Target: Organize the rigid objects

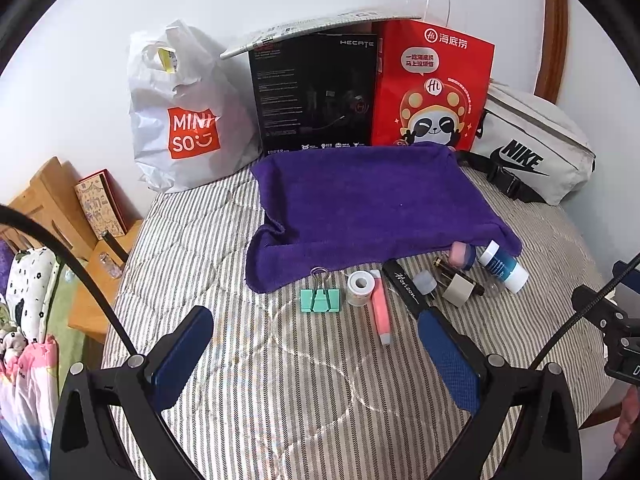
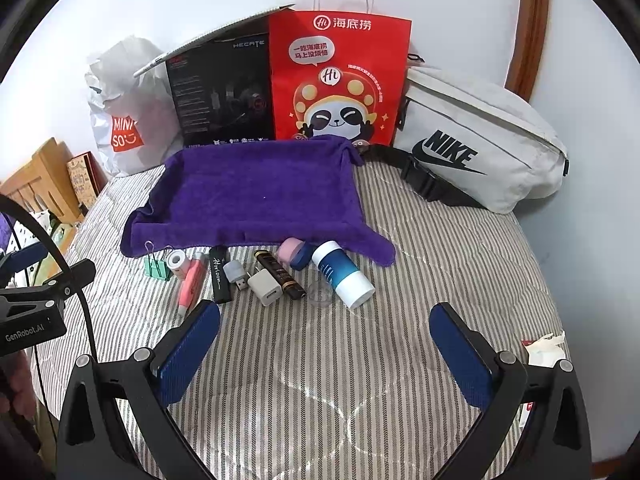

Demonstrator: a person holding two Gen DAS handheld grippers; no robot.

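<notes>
A row of small items lies on the striped bed in front of a purple towel [image 1: 368, 204] [image 2: 256, 196]: green binder clip [image 1: 320, 300] [image 2: 157, 266], tape roll [image 1: 359, 287] [image 2: 177, 260], pink highlighter [image 1: 381, 312] [image 2: 190, 282], black Horizon tube [image 1: 404, 286] [image 2: 219, 276], USB adapter [image 2: 235, 273], white charger [image 2: 265, 288], dark lipstick [image 2: 280, 274], pink-lidded jar [image 2: 294, 253], blue-white bottle [image 1: 503, 266] [image 2: 342, 274]. My left gripper [image 1: 316, 332] is open, empty, just short of the clip. My right gripper [image 2: 326, 324] is open, empty, short of the bottle.
Against the wall stand a white Miniso bag [image 1: 180, 120], a black Hecate box [image 1: 316, 92], a red paper bag [image 2: 338, 80] and a white Nike waist bag [image 2: 476, 140]. A wooden bedside unit [image 1: 48, 208] sits left of the bed. Crumpled tissue [image 2: 546, 346] lies at the right edge.
</notes>
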